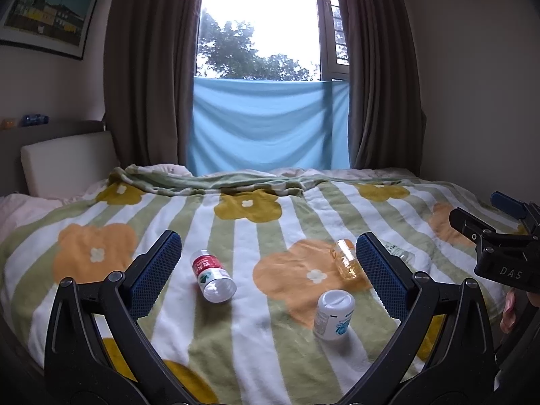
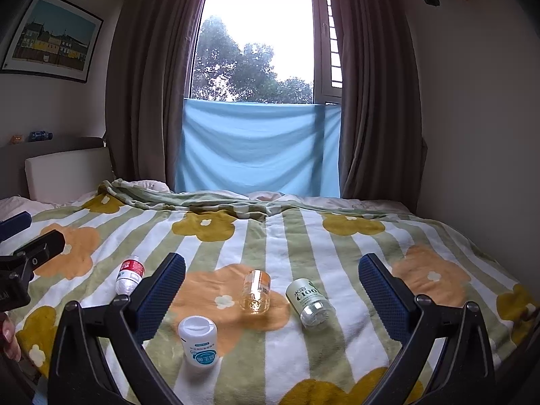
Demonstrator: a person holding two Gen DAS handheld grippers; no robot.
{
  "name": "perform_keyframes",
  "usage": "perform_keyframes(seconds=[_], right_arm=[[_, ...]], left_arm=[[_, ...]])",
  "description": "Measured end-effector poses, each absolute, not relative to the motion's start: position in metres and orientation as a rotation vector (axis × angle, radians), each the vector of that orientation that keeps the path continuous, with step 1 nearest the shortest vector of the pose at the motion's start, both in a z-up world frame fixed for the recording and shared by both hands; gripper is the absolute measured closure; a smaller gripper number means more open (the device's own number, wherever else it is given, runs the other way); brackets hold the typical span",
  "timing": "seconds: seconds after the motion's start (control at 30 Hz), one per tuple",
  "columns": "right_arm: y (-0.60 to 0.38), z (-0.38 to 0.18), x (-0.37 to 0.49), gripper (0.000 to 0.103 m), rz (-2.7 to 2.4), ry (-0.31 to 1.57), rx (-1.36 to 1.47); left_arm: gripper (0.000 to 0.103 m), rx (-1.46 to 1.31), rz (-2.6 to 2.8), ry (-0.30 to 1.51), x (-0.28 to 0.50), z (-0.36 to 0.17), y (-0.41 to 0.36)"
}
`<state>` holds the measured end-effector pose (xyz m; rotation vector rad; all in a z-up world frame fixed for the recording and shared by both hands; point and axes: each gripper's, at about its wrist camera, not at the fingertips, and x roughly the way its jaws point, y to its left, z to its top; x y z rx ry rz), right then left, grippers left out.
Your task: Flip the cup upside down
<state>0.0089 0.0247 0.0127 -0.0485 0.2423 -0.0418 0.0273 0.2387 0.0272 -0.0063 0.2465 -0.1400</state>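
Observation:
A clear amber-tinted cup (image 2: 255,292) lies on its side on the flowered blanket (image 2: 303,236), its open end toward me; it also shows in the left wrist view (image 1: 345,259). My right gripper (image 2: 271,287) is open and empty, hovering just in front of the cup. My left gripper (image 1: 268,263) is open and empty above the blanket, with the cup close to its right finger (image 1: 381,273). The right gripper's body (image 1: 503,253) shows at the right edge of the left wrist view.
A red-labelled bottle (image 1: 212,280) lies on its side at left. A white jar (image 1: 334,314) stands in front. A green-labelled bottle (image 2: 308,300) lies right of the cup. A headboard cushion (image 1: 67,165) is at back left; curtains and a window are behind the bed.

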Motion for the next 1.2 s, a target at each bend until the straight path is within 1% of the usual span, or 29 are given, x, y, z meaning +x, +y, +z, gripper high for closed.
perform_keyframes(seconds=[1.2], right_arm=[[0.0271, 0.0153, 0.0096, 0.0, -0.042, 0.244, -0.045]], left_arm=[[0.0, -0.012, -0.134, 0.248, 0.0277, 0.028, 0.2393]])
